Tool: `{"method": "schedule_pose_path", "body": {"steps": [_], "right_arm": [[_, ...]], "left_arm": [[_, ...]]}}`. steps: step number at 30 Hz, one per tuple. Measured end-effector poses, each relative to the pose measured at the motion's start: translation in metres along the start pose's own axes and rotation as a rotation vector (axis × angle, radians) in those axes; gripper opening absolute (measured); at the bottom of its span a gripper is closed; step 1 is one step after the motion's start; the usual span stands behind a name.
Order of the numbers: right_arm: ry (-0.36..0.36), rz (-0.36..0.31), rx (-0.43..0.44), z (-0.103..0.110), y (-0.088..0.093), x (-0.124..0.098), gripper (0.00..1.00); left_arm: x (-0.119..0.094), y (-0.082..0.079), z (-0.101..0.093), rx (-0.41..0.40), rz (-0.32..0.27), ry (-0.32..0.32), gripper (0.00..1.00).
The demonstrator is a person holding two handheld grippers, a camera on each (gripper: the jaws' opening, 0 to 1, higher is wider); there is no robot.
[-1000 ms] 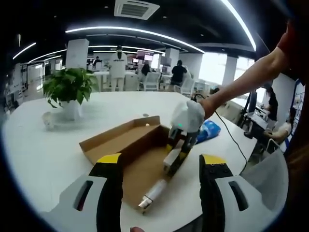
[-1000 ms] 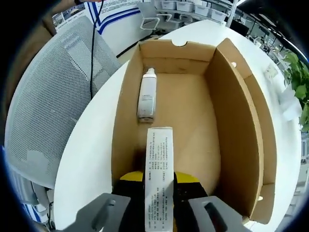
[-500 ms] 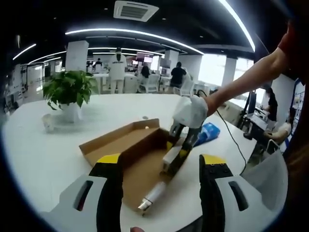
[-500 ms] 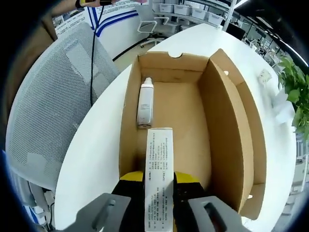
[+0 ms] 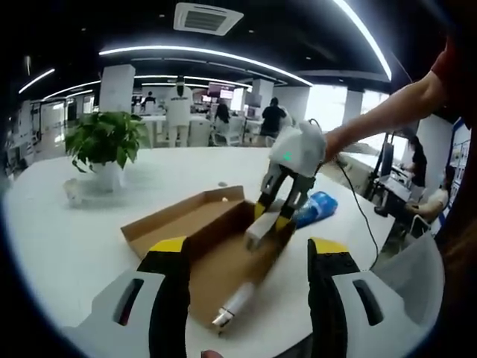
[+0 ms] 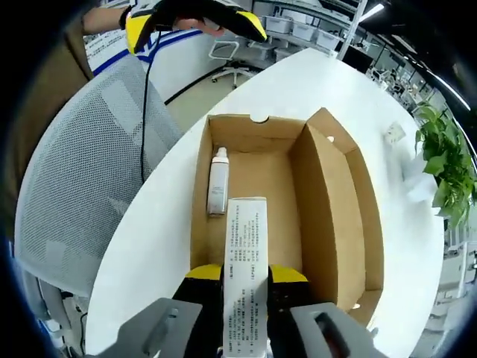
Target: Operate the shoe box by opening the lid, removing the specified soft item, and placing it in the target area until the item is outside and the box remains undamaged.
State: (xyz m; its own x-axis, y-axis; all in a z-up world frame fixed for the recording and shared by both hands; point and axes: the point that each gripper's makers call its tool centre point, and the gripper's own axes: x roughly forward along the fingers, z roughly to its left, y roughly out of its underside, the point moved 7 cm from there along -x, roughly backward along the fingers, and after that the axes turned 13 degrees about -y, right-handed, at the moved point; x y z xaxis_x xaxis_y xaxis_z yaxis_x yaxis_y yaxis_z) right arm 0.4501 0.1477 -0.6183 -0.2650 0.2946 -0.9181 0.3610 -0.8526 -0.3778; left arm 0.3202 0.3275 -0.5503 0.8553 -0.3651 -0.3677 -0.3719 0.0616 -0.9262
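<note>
The open cardboard shoe box (image 5: pixel 195 221) lies on the white table, its lid folded back. My right gripper (image 5: pixel 270 216) hangs above the box, shut on a long white printed carton (image 5: pixel 255 229). In the right gripper view that carton (image 6: pixel 246 253) sticks forward from the right gripper (image 6: pixel 246 277), with the box (image 6: pixel 258 173) well below it. A white bottle (image 6: pixel 217 190) lies inside along the box's wall, its cap toward the end wall; the left gripper view has that bottle (image 5: pixel 235 301) too. My left gripper (image 5: pixel 250 250) is open, holding nothing, short of the box.
A blue packet (image 5: pixel 316 206) lies on the table (image 5: pixel 67 239) behind the box. A potted plant (image 5: pixel 105 138) and a small white item (image 5: pixel 71 188) stand at the far left. A grey mesh chair (image 6: pixel 71 194) sits off the table edge. People stand in the background.
My right gripper has risen with the carton, lifting it clear above the box; the box looks smaller in its view. The left gripper has stayed put.
</note>
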Motion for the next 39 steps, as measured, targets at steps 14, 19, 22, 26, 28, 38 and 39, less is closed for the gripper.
{"method": "schedule_pose_path", "body": {"steps": [14, 19, 22, 26, 28, 38, 39], "right_arm": [[0.072, -0.005, 0.068, 0.021, 0.027, -0.042, 0.16], [0.097, -0.009, 0.111, 0.033, 0.045, -0.050, 0.16], [0.105, -0.010, 0.134, 0.039, 0.053, -0.052, 0.16], [0.130, -0.032, 0.191, 0.050, 0.067, -0.057, 0.17], [0.140, -0.037, 0.214, 0.055, 0.076, -0.060, 0.17], [0.171, -0.052, 0.298, 0.088, 0.114, -0.066, 0.17], [0.174, -0.053, 0.305, 0.090, 0.117, -0.066, 0.17]], "left_arm": [[0.011, -0.002, -0.018, 0.016, -0.003, 0.051, 0.63], [0.015, -0.004, -0.025, 0.027, -0.001, 0.073, 0.63], [0.018, -0.006, -0.027, 0.035, -0.001, 0.085, 0.63], [0.022, -0.009, -0.032, 0.047, 0.000, 0.104, 0.63], [0.022, -0.012, -0.037, 0.051, -0.001, 0.115, 0.63], [0.033, -0.019, -0.055, 0.075, 0.005, 0.158, 0.63], [0.036, -0.019, -0.057, 0.078, 0.006, 0.165, 0.63]]}}
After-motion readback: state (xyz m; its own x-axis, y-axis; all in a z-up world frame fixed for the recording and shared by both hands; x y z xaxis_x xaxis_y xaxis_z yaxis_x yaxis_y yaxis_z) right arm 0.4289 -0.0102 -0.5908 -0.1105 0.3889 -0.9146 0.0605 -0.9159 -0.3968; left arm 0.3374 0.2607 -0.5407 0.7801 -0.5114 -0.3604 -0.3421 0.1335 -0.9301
